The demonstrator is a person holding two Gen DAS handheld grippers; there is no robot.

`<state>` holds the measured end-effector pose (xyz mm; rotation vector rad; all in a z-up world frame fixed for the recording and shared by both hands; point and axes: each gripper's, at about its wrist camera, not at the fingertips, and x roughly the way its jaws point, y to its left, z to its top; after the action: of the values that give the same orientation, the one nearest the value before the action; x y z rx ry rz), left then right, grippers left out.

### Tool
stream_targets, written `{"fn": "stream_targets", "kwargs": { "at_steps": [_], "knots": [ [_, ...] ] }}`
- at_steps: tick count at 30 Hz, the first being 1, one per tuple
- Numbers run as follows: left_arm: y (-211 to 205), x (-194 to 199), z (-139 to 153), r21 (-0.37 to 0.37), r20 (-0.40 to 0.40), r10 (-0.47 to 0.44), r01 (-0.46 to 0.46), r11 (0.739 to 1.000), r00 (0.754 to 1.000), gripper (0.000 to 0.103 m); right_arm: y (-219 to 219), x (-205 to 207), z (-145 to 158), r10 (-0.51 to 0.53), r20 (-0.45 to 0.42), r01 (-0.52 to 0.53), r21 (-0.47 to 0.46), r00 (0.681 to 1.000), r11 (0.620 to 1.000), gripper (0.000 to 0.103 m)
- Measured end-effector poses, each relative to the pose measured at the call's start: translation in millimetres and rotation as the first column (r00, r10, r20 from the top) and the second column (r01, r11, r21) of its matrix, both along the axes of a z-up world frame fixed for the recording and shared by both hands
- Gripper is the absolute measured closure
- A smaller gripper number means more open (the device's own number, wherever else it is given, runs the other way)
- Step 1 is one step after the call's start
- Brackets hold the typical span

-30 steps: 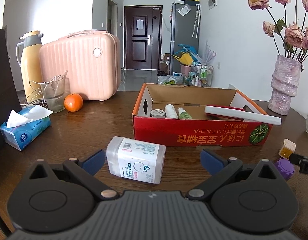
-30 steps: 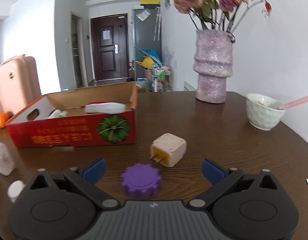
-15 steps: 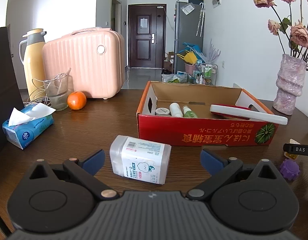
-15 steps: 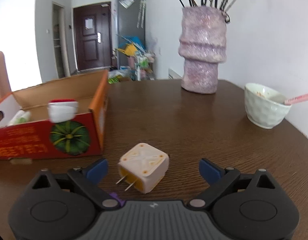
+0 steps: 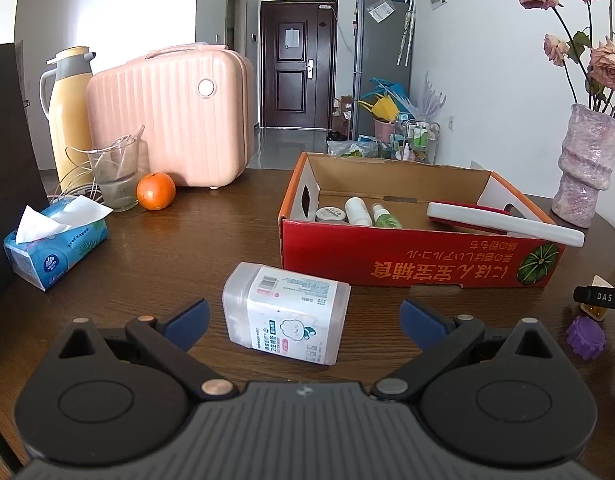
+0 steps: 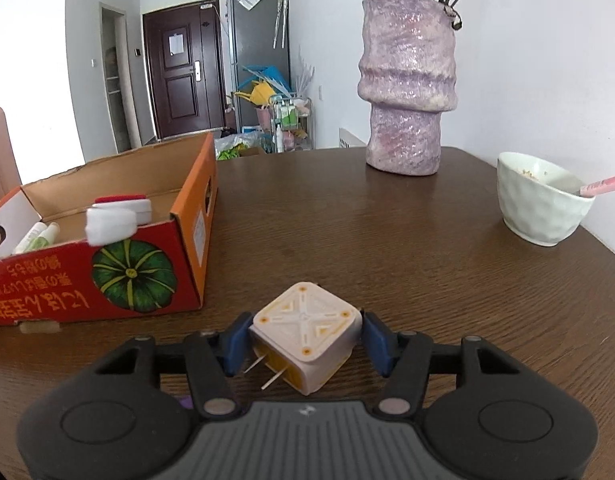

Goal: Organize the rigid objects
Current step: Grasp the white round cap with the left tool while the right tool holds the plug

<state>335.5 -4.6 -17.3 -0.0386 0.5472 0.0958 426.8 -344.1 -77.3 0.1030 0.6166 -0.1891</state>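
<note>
Left wrist view: a dark wooden tabletop carries, from largest to smallest, a pink suitcase at the far left, a red cardboard box right of centre, a yellow thermos beside the suitcase, a lilac vase with dried roses at the far right, a blue tissue pack at the left edge, a glass cup, a labelled plastic container lying on its side, an orange touching the cup's side, and a purple ridged cap at the right edge. Inside the box lie a white-and-red brush, whose handle overhangs the front wall, two small bottles and a jar. The left gripper is spread wide, its blue pads on either side of the plastic container without touching it.

Right wrist view: the same box stands at the left, the vase at the far side, and a white bowl with a pink utensil at the right. The right gripper has just been closing and now pinches a cream plug adapter, a small cube with two metal prongs pointing toward the camera, near the box's front corner. Both blue pads press against its sides.
</note>
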Motion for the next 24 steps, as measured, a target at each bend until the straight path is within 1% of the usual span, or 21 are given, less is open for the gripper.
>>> {"fn": "stream_targets", "kwargs": {
  "at_steps": [10, 24],
  "knots": [
    [6.6, 2.0, -0.5, -0.022, -0.007, 0.012, -0.012, 1.000, 1.000, 0.000, 6.6, -29.3, 16.0, -0.021, 0.103, 0.021, 0.007, 0.994, 1.000, 0.045],
    [8.2, -1.4, 2.6, -0.034, 0.000, 0.004, -0.004, 0.999, 1.000, 0.000, 37.5, -78.2, 34.5, 0.044, 0.205, -0.046, 0.005, 0.978, 0.999, 0.045]
  ]
}}
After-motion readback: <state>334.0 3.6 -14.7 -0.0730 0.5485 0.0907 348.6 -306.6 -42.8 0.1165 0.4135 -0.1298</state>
